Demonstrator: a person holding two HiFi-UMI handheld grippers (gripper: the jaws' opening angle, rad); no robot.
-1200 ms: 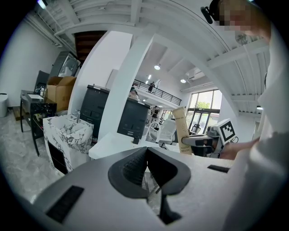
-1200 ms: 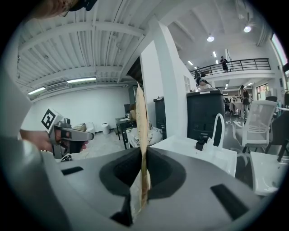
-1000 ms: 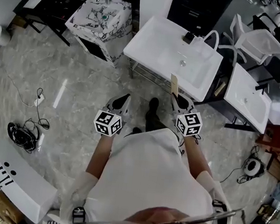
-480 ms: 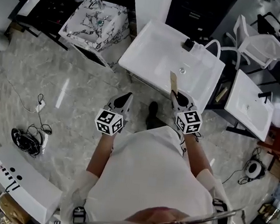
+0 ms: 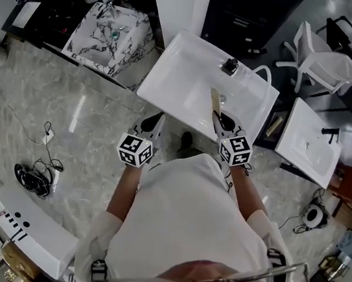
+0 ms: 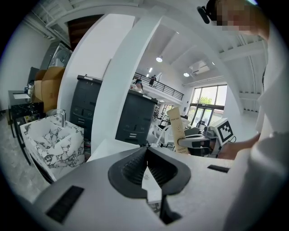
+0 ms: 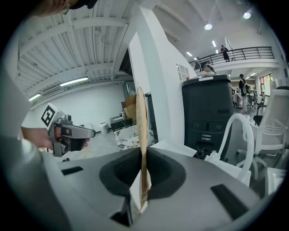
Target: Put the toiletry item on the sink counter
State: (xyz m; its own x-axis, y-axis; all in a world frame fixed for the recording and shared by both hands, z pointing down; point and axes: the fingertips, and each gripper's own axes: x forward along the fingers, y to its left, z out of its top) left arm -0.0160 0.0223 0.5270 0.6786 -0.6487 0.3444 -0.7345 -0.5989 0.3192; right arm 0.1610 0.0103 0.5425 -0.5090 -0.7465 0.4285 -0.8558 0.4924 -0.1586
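The toiletry item is a flat tan toothbrush box [image 5: 215, 101]; it stands upright in my right gripper [image 5: 217, 118], which is shut on its lower end. In the head view the box hangs over the front part of the white sink counter [image 5: 184, 68], close to the basin's drain. In the right gripper view the box [image 7: 142, 135] shows edge-on between the pads. My left gripper [image 5: 155, 119] is shut and empty, level with the counter's front edge. The left gripper view shows the box [image 6: 178, 131] to its right.
A black faucet [image 5: 229, 65] sits at the counter's back. A marbled basin [image 5: 109, 35] stands to the left, a second white sink [image 5: 308, 143] and a white chair [image 5: 337, 57] to the right. Cables [image 5: 33, 175] lie on the floor at the left.
Both grippers have moved forward from the floor in front of the sink to its front edge. The right gripper's box now hangs over the counter. Neither gripper's jaws have changed.
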